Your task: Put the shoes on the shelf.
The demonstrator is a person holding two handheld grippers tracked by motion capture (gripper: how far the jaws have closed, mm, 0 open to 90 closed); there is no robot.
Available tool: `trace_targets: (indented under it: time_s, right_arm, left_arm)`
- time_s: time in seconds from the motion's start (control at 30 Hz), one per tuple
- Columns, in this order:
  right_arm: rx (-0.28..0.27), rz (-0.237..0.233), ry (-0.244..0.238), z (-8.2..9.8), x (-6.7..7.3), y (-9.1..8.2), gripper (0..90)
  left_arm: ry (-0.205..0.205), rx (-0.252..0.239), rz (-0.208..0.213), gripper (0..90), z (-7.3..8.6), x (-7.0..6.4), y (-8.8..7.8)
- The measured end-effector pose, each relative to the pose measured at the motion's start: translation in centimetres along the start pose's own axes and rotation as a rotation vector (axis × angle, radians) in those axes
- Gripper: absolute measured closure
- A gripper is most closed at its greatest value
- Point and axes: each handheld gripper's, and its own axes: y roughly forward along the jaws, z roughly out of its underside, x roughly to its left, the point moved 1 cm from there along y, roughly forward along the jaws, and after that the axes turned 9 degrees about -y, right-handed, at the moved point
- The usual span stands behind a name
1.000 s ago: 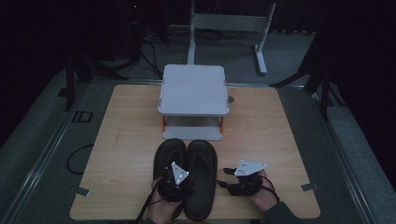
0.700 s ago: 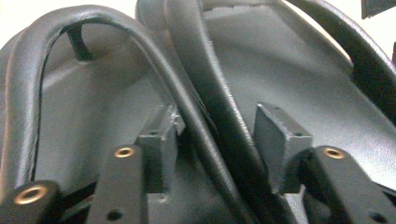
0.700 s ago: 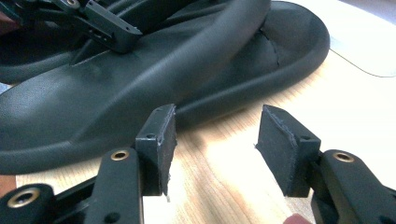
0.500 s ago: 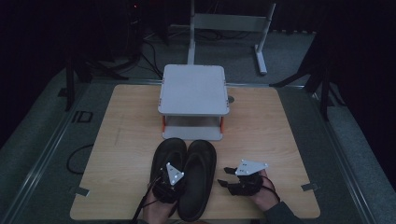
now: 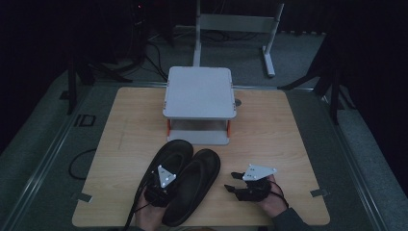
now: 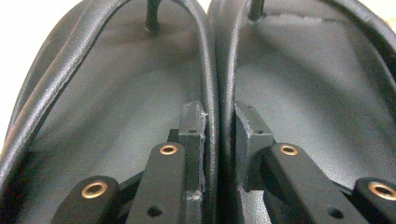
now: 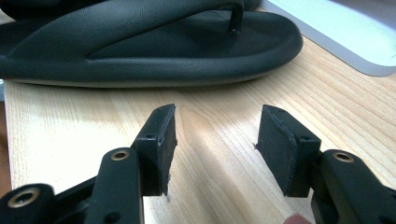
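Black sandals (image 6: 299,84), inner rims pinched in left claw (image 6: 219,126) (heels cut off); right claw (image 7: 215,140) released.

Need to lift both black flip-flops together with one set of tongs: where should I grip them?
Grip the two touching inner rims, coming from the heel end. The flip-flops lie side by side, and the left tongs have just closed on those rims, one jaw inside each footbed.

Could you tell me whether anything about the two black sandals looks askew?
Yes: the sandals lie angled, not square to the table, and the left gripper pinches their two touching inner edges together, one jaw inside each footbed.
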Motion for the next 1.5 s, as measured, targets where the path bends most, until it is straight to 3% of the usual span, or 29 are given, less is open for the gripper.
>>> trace_targets:
  time_s: [0.23, 0.43, 0.6, 0.87, 1.07, 1.2, 1.5]
  right_arm:
    - [0.0, 0.004, 0.003, 0.0, -0.1, 0.0, 46.5]
    - [0.001, 0.008, 0.006, 0.1, -0.2, 0.0, 46.6]
    - [0.001, 0.013, 0.009, 0.2, -0.2, 0.0, 46.6]
    - [0.002, 0.019, 0.014, 0.3, -0.3, -0.1, 46.8]
    - [0.002, 0.022, 0.021, 0.3, -0.4, -0.1, 46.9]
    - [0.002, 0.025, 0.021, 0.4, -0.5, -0.1, 46.8]
    - [0.003, 0.029, 0.027, 0.4, -0.6, -0.1, 46.9]
  left_arm:
    - [-0.003, -0.037, 0.003, 75.3, -1.1, 0.3, -0.5]
    - [-0.03, -0.065, -0.001, 75.3, -2.3, 0.5, -0.2]
    - [-0.059, -0.085, -0.001, 75.3, -3.3, 0.4, 0.6]
    - [-0.106, -0.111, -0.026, 75.3, -4.7, -0.3, 2.4]
    - [-0.146, -0.148, -0.071, 75.3, -6.2, -0.6, 3.5]
    - [-0.178, -0.159, -0.072, 75.2, -7.1, -0.6, 4.3]
    - [-0.187, -0.182, -0.101, 75.3, -8.4, -1.0, 5.4]
